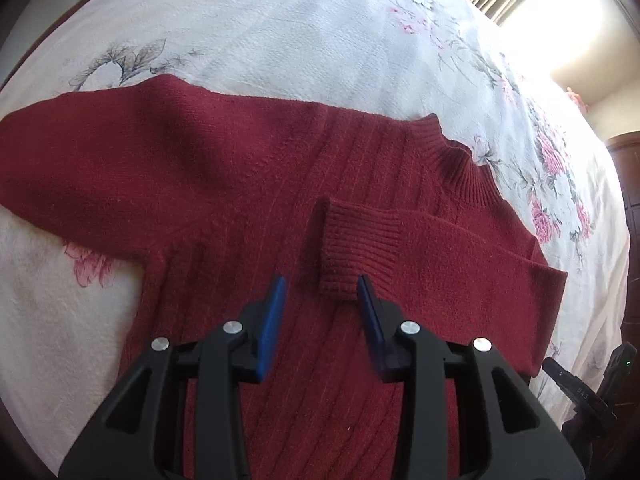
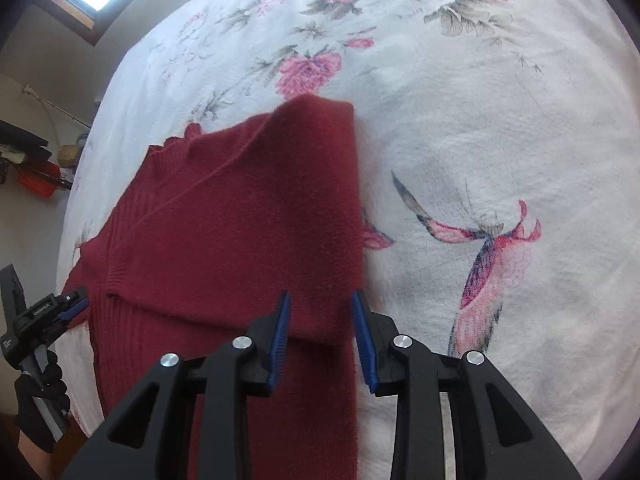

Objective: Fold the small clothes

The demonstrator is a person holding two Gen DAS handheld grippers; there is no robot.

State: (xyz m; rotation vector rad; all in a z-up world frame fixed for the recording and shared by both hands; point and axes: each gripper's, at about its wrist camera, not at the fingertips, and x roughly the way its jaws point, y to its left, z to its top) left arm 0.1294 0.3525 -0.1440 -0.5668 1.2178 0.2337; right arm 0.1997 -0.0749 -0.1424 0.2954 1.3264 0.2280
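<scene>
The left gripper (image 1: pixel 321 286) hangs nearest, its two blue pads (image 1: pixel 272 328) spread apart with nothing between them. Directly beneath and ahead of it lies a dark red knitted sweater (image 1: pixel 224 184), spread flat on a white bedsheet (image 1: pixel 304 40) printed with pink flowers. Just past the tip of the right-hand pad sits a ribbed cuff (image 1: pixel 352 248): one sleeve is folded inward across the chest, running in from that side of the gripper. The cuff is very close to the pad; whether they touch cannot be told. Farther ahead and to the right is the ribbed collar (image 1: pixel 460 168). The other sleeve (image 1: pixel 72 152) stretches out flat, far off to the left of the gripper.

The right gripper (image 2: pixel 321 296) also stands spread, pads (image 2: pixel 280 332) apart and gripping nothing. It hovers over the folded side of the sweater (image 2: pixel 240 220), with the red knit lying between and ahead of the pads. The straight folded edge runs forward from its right pad. Bare bedsheet (image 2: pixel 500 128) lies to the right of it, carrying a pink bird-like print. Far to its left, at the sweater's other side, the left gripper (image 2: pixel 70 308) shows, held in a black-gloved hand (image 2: pixel 40 396).
</scene>
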